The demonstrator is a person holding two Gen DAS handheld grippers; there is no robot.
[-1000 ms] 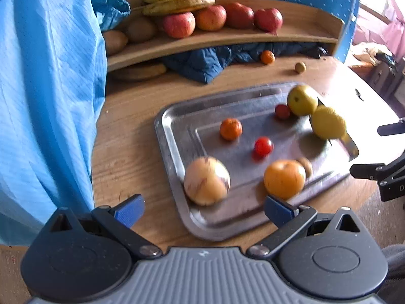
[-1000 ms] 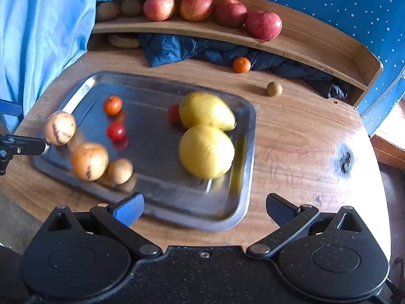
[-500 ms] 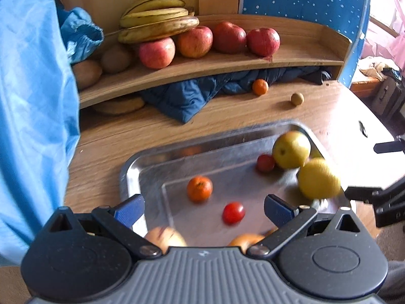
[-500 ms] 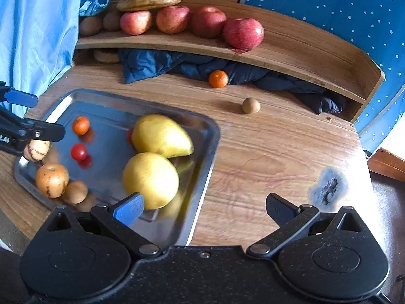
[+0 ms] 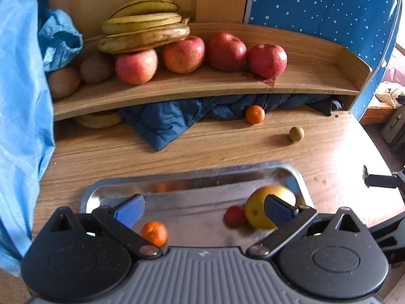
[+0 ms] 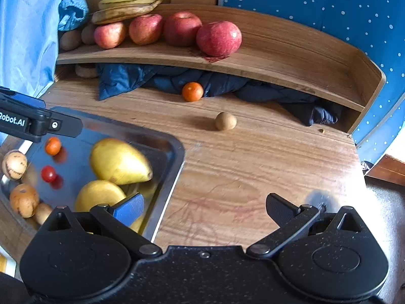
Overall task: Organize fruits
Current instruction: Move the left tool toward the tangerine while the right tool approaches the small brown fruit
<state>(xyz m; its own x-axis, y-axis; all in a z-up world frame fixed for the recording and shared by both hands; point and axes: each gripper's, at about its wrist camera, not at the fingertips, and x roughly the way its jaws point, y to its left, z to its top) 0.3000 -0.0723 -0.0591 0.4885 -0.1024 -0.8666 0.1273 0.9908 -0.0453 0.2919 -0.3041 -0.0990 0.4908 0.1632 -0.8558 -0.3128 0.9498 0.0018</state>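
Both grippers have swung up and away from the tray (image 5: 192, 177) over the last second; views now take in shelf (image 5: 202, 86) and far counter (image 6: 253, 157) rather than the tray's middle.

Left gripper (image 5: 202, 209): jaws wide apart, holding nothing, hanging over the tray's near part. A tangerine (image 5: 154, 233) lies just inside its left finger; a tomato (image 5: 234, 216) and a yellow-green fruit (image 5: 258, 207) sit touching each other by its right finger.

Right gripper (image 6: 203, 209): jaws wide apart, empty, now over bare counter right of the tray. Its left finger overlaps a yellow fruit (image 6: 98, 195).

Tray, right view: pear (image 6: 119, 162), second tomato (image 6: 48, 173), three brownish fruits at the near left edge. All loose, unsorted.

Shelf, far: bananas (image 5: 144, 29) on top of apples (image 5: 225, 50), brown fruits (image 5: 96, 69) at the left end.

Strays on the counter: orange (image 6: 192, 91) against the dark blue cloth (image 6: 152, 78), small brown fruit (image 6: 226, 121) nearer, well apart from the tray.

Reading: the right gripper's shift points it towards the strays; probably the small brown fruit is next. Sorting looks early, with nothing gripped. Round fruit will likely roll if nudged.
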